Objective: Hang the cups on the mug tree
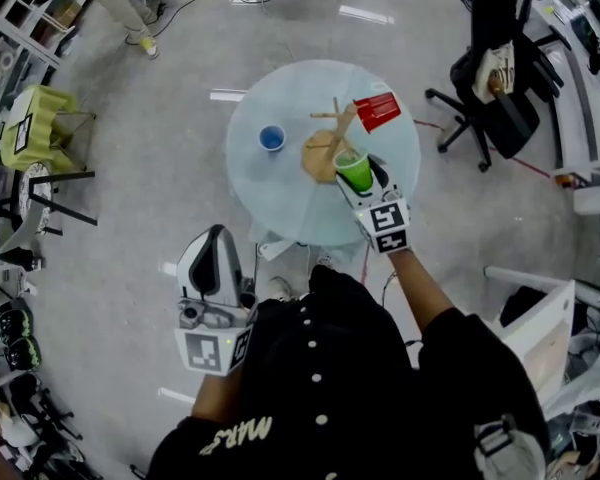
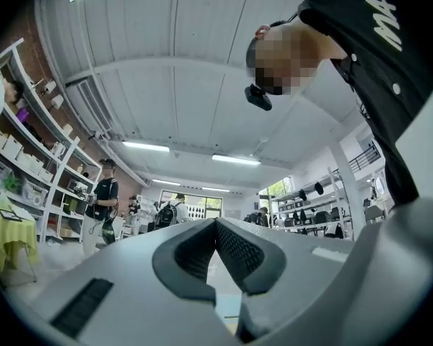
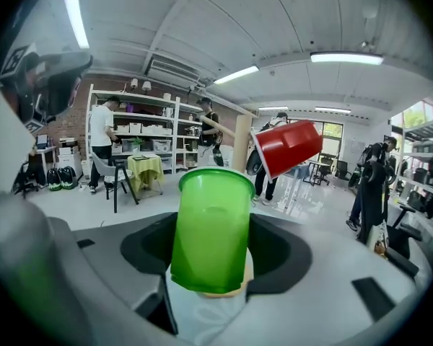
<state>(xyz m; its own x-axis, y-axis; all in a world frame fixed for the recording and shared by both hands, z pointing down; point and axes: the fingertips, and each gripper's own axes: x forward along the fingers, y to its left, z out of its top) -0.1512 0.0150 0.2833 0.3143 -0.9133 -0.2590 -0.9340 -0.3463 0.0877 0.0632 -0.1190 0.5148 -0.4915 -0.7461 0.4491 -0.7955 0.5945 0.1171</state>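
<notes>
Green plastic: the green cup (image 3: 211, 225) is clamped between the jaws of my right gripper (image 1: 362, 180), one pad on each side of its wall. Its mouth points away from me along the jaws and its base sits back between them. In the head view the cup sits at the near right edge of the mug tree (image 1: 318, 158) base, overlapping that edge.

The mug tree stands right of centre on the round, pale worktop (image 1: 280, 203). The red cup (image 1: 377, 111) hangs tilted on a branch on the tree's far right side, near the worktop rim. The blue cup (image 1: 271, 138) stands upright to the left of the tree, well apart from it and mouth up.

Bare worktop runs from the tree's near left side to the near rim. A black office chair (image 1: 500, 78) stands on the floor well to the right of the tree, beyond the rim.

My left gripper (image 1: 216, 236) is on the near side of the tree, off the worktop beyond the near rim, close to my body. Its jaws meet at the tips and hold nothing.
</notes>
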